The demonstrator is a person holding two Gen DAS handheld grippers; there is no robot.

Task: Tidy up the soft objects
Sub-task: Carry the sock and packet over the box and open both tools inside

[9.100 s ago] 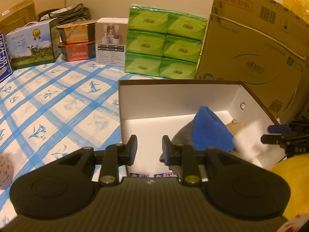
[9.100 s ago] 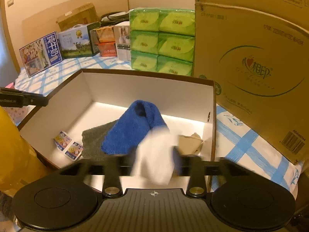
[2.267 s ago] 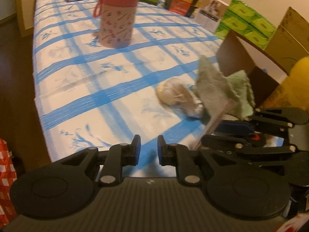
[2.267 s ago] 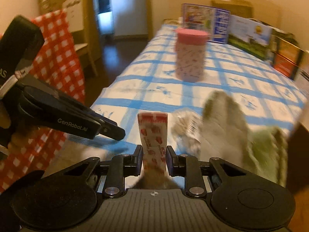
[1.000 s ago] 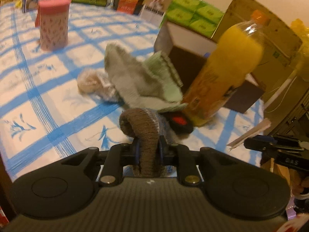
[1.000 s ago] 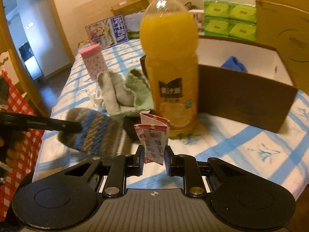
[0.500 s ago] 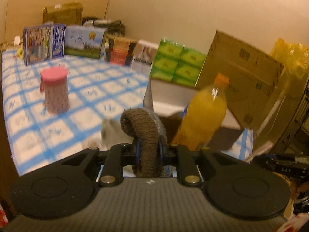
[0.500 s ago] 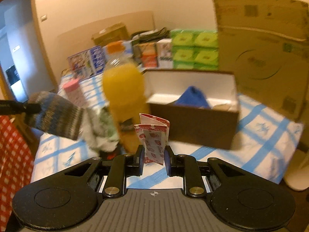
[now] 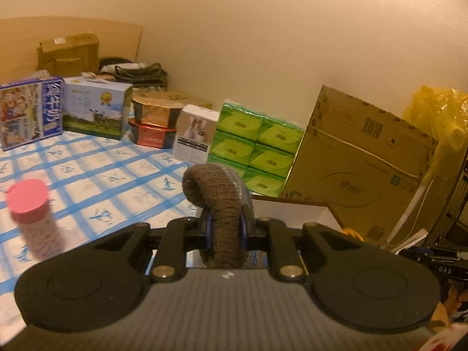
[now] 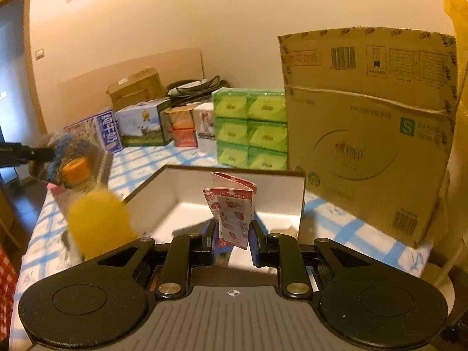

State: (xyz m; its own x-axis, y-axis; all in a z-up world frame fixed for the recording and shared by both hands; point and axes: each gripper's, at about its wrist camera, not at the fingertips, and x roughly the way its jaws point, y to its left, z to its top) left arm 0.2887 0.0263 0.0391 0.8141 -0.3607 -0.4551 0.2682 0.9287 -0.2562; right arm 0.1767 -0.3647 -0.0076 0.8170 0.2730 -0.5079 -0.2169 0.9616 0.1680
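My left gripper (image 9: 224, 228) is shut on a brown knitted sock (image 9: 222, 201), held high in the air; the sock's striped blue end (image 10: 67, 158) shows at the left of the right wrist view. My right gripper (image 10: 234, 234) is shut on a red-and-white paper packet (image 10: 232, 210), held above the open white-lined box (image 10: 239, 175). The box's rim (image 9: 292, 203) sits just beyond the left fingers. The box's contents are mostly hidden.
An orange juice bottle (image 10: 96, 216) stands left of the box. A pink-lidded cup (image 9: 32, 213) stands on the blue-checked cloth (image 9: 102, 181). Green tissue packs (image 9: 257, 149), a large cardboard carton (image 10: 371, 134) and several boxes (image 9: 96, 111) line the back.
Both grippers have risen and moved toward the box. The orange bottle has slid left and down in the right wrist view. Each grip is unchanged.
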